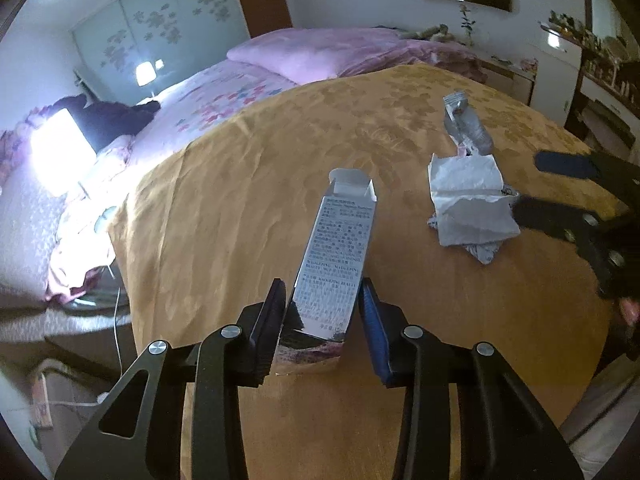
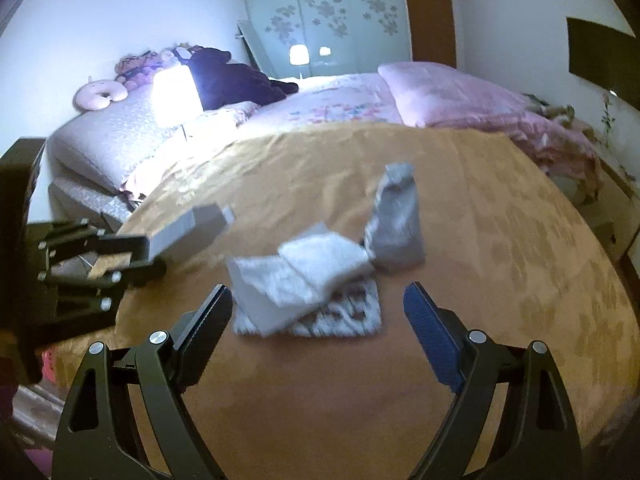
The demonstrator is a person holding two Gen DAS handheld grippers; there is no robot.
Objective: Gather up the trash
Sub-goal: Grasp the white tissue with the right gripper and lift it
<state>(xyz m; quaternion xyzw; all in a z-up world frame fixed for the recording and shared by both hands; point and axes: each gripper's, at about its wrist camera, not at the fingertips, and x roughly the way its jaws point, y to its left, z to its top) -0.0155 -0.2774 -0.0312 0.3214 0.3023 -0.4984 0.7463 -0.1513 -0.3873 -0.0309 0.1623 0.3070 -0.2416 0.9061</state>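
Observation:
My left gripper (image 1: 323, 286) is shut on the lower end of a white printed carton (image 1: 340, 236), which it holds tilted above the orange bedspread (image 1: 224, 208). The right wrist view shows that carton (image 2: 188, 228) in the left gripper (image 2: 148, 258) at the left. A crumpled white tissue (image 1: 468, 200) (image 2: 304, 276) lies on a small patterned packet (image 2: 344, 316). A silver wrapper (image 1: 464, 124) (image 2: 396, 224) lies just beyond the tissue. My right gripper (image 2: 317, 292) is open and hovers just short of the tissue, nothing between its fingers. It shows at the right edge as the right gripper (image 1: 536, 188).
The bedspread covers a bed with a pink pillow (image 1: 304, 56) and floral sheet (image 1: 216, 100) beyond. A lit lamp (image 2: 176, 92) glares at the left by a dark garment (image 2: 236, 80). A wardrobe (image 2: 332, 20) and low furniture (image 1: 512, 76) stand behind.

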